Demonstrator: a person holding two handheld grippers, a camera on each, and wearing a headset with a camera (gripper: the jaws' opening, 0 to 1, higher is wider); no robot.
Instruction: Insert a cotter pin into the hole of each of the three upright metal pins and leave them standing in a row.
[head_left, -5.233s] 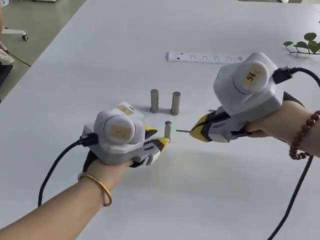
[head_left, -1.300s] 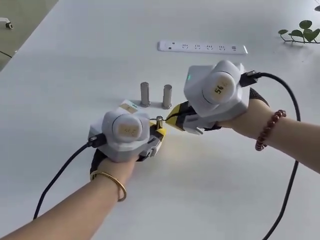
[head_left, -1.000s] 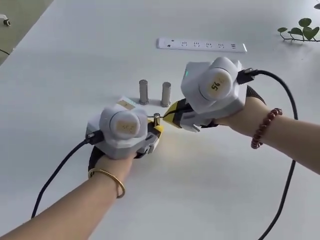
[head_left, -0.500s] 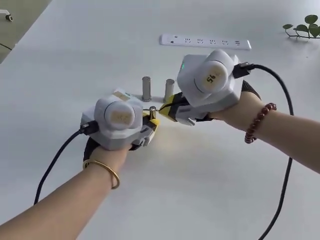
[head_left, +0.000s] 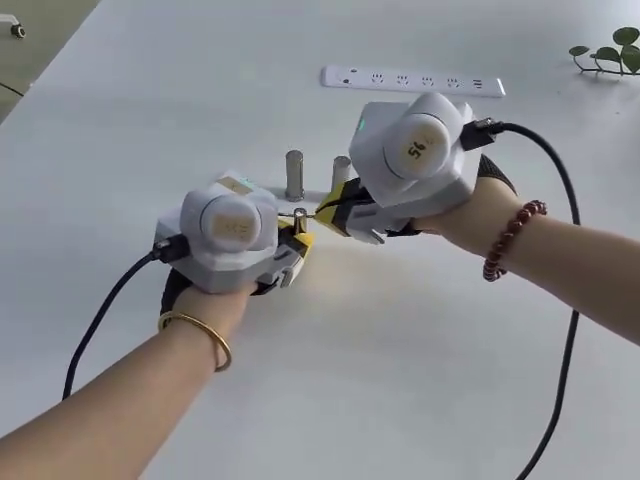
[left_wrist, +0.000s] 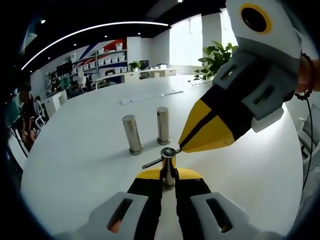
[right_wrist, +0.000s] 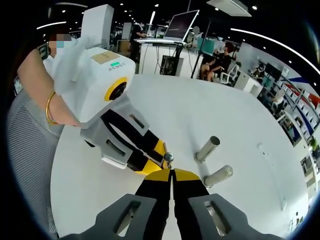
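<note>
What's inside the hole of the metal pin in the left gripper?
A cotter pin passes through it; one end sticks out, the other is shut in the right gripper. The stretch inside the metal pin is hidden.

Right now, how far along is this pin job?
Nothing looks fully finished. In hand: the left claw grips the nearest metal pin upright, while the right claw holds a cotter pin whose tip pokes out of that pin's far side. Left to do: let go of that one, then fit the left rear pin and right rear pin, which both look bare.
</note>
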